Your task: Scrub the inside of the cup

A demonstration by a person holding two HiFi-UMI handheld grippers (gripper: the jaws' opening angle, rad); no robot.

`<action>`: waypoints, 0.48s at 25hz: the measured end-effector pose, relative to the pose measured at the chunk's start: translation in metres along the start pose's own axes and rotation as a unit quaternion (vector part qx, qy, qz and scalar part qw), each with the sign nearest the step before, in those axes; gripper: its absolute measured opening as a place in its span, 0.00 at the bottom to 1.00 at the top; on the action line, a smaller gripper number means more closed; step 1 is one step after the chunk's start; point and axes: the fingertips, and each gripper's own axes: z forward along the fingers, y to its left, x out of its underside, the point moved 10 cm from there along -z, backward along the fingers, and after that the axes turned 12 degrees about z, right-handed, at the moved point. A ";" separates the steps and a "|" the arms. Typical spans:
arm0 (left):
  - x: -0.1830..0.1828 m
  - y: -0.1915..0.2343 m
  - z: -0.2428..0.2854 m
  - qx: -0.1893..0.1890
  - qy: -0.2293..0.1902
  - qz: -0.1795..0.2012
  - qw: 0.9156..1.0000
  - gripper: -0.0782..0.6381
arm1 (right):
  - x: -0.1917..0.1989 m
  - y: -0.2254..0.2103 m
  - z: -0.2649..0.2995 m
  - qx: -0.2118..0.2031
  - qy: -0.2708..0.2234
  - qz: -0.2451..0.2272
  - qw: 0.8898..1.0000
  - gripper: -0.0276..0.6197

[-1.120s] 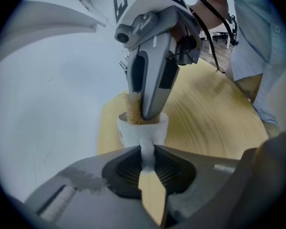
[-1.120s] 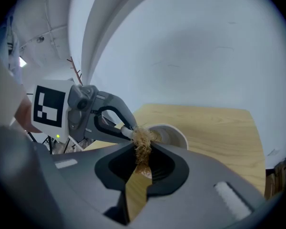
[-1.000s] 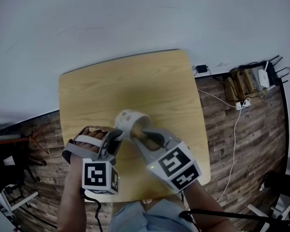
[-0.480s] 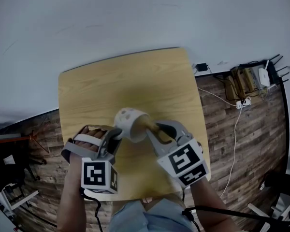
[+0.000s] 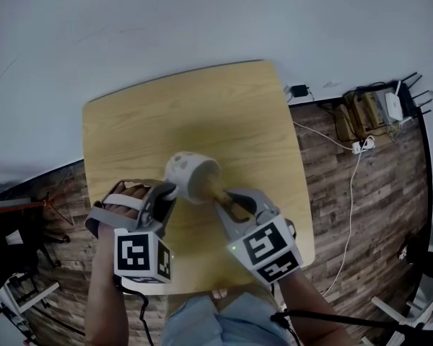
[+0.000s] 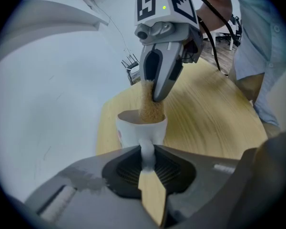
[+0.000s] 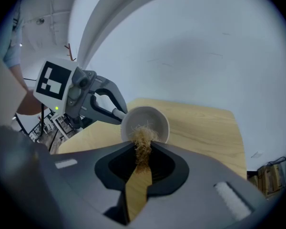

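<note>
A white cup [image 5: 191,173] hangs tilted above the wooden table [image 5: 202,107], mouth turned toward the right gripper. My left gripper [image 5: 170,192] is shut on the cup's handle [image 6: 147,149], seen between its jaws in the left gripper view. My right gripper [image 5: 229,205] is shut on a tan fibre scrubber [image 5: 215,191]. The scrubber's [image 7: 143,142] bristly end reaches into the cup's [image 7: 145,123] mouth. In the left gripper view the scrubber [image 6: 151,104] dips into the cup [image 6: 139,128] from the right gripper [image 6: 159,82] above it.
The table's front edge is close to my body. On the plank floor at the right lie cables, a power strip [image 5: 361,150] and a router [image 5: 393,110]. A pale wall runs behind the table. Dark furniture stands at far left [image 5: 14,244].
The right gripper drew back to the right half a second ago and has now come in toward the cup again. The cup and left gripper shifted slightly left and up.
</note>
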 end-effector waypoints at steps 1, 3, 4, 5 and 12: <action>0.000 -0.001 0.000 -0.001 0.002 0.006 1.000 0.21 | 0.001 0.004 0.001 -0.011 -0.001 0.009 1.000 0.13; -0.002 -0.002 0.001 -0.003 0.006 0.018 1.000 0.21 | 0.001 0.011 0.001 -0.033 -0.010 0.028 0.999 0.13; -0.003 -0.002 0.001 -0.002 0.007 0.021 1.000 0.21 | -0.002 0.014 0.000 -0.042 -0.018 0.035 0.998 0.13; -0.004 -0.002 0.001 -0.001 0.008 0.023 1.000 0.21 | -0.005 0.016 0.000 -0.048 -0.028 0.038 0.998 0.13; -0.007 -0.004 0.001 0.005 0.011 0.032 0.999 0.21 | -0.031 0.017 -0.012 -0.022 -0.062 -0.012 0.998 0.13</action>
